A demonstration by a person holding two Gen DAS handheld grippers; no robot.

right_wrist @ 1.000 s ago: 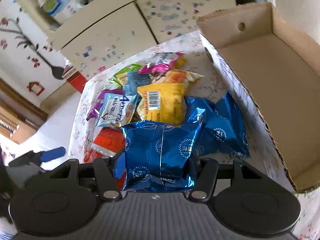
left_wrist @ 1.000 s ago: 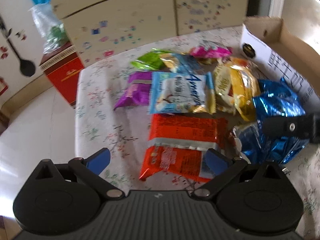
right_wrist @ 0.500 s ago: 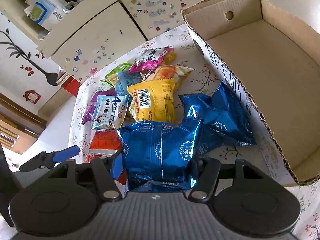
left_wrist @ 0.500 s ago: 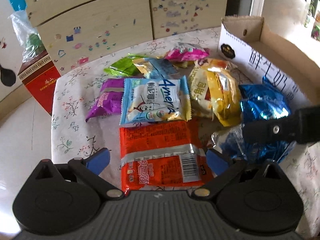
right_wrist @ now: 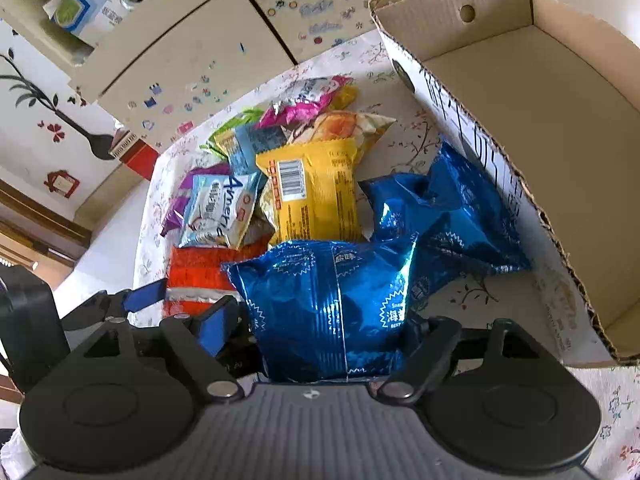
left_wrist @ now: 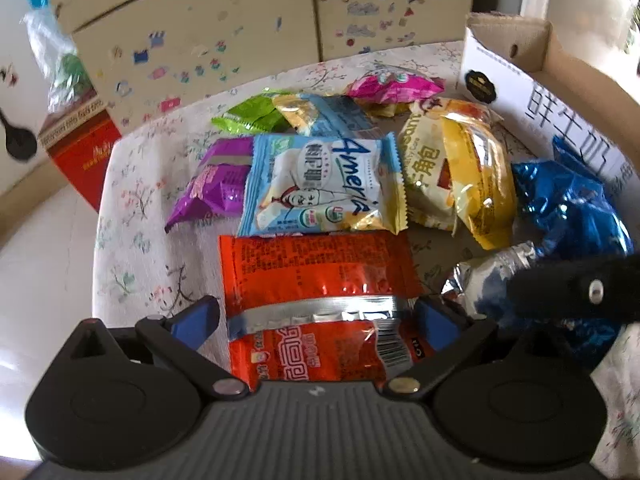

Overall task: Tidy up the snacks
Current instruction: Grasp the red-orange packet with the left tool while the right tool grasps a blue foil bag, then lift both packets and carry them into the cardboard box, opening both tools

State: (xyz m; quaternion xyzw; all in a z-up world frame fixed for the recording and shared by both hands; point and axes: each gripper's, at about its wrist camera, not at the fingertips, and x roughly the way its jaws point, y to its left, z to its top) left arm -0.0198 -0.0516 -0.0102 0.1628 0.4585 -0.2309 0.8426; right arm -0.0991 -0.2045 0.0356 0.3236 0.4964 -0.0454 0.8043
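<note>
Right tongs [right_wrist: 320, 326] straddling near crinkly blue foil snack bag [right_wrist: 328, 308], open cardboard box [right_wrist: 500, 92] to the right.

Jaws just been opening, now spread; bag between them, pads apparently not pressing. Bag's long axis running near-to-far, top leaning on yellow barcode packet [right_wrist: 312, 196]. Left tongs [left_wrist: 316, 316] spread wide either side of flat orange-red foil packet [left_wrist: 316, 280] on floral-cloth desk [left_wrist: 132, 248], long axis near-to-far. Right wrist view showing empty box floor; left view only its printed white wall, plus purple packet [left_wrist: 216, 184] clearer.
</note>
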